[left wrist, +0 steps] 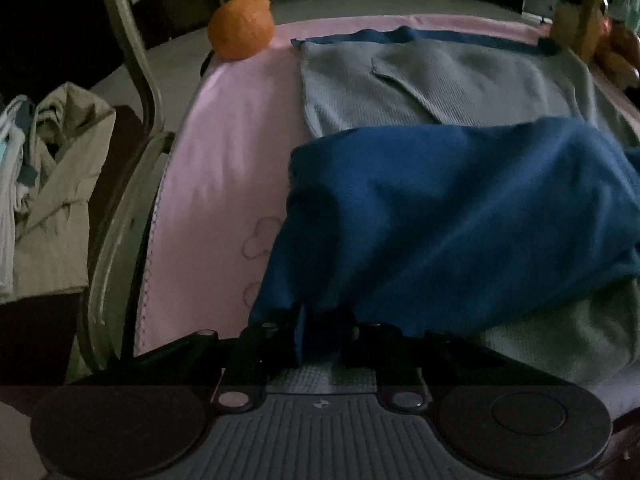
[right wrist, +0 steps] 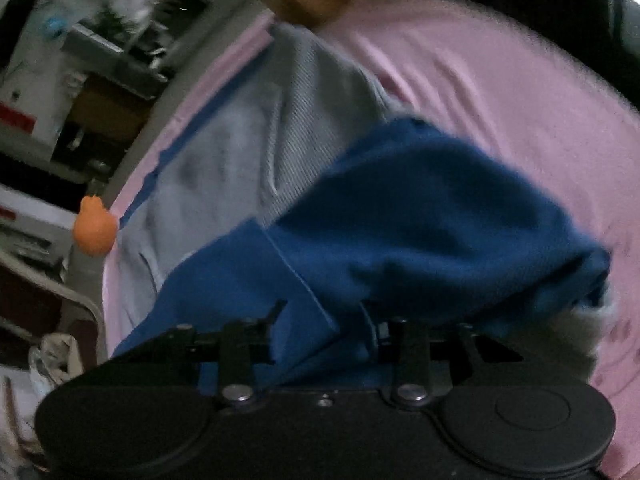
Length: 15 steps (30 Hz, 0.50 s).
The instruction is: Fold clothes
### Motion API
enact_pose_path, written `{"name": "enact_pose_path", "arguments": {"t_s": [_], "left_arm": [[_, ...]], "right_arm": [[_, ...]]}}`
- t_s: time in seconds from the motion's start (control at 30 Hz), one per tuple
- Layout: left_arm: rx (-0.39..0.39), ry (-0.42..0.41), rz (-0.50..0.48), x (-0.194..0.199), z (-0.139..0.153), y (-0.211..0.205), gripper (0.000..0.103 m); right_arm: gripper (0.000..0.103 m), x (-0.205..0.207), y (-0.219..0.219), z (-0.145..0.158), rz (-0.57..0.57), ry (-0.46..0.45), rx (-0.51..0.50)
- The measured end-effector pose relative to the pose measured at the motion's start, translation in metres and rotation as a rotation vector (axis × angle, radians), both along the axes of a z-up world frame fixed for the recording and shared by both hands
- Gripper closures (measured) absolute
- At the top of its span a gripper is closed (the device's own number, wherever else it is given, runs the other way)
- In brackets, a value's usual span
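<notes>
**Blue cloth gripped over a grey garment on the pink-covered table**

Left wrist view: A table covered by a pink sheet [left wrist: 224,152] is seen. A grey garment [left wrist: 440,84] is spread flat toward the far edge, with a blue trim along its far hem. A blue cloth [left wrist: 460,216] is draped over the near part of the grey garment, reaching toward the near edge. The left gripper [left wrist: 320,332] is seen at the bottom of the view; its jaws are closed on a lower fold of the blue cloth, which is pinched between them. An orange [left wrist: 241,26] sits at the far left corner of the table. A chair [left wrist: 132,80] stands beside the left edge, and a pile of pale clothes [left wrist: 52,168] lies further left.

Right wrist view: The picture is blurred. The right gripper [right wrist: 324,320] is seen at the bottom, and a hemmed edge of the blue cloth [right wrist: 420,216] passes between its jaws; whether the pads press on it cannot be told. The grey garment [right wrist: 240,140] lies beyond on the pink sheet [right wrist: 500,92], and the orange [right wrist: 95,229] is at the table's edge.
</notes>
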<state>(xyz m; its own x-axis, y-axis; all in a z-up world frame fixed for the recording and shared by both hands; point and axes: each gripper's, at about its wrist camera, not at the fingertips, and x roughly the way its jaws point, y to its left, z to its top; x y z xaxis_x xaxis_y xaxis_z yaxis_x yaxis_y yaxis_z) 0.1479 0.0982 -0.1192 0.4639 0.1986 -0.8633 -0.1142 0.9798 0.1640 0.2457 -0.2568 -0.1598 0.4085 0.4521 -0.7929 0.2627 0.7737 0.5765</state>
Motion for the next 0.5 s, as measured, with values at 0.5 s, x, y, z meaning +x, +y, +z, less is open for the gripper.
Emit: {"name": "enact_pose_path", "arguments": {"t_s": [0.5], "left_arm": [[-0.048,-0.010,0.054,-0.003,0.003,0.012,0.077]], "right_arm": [[0.101,-0.020,0.002,0.017,-0.037,-0.179,0.035]]}}
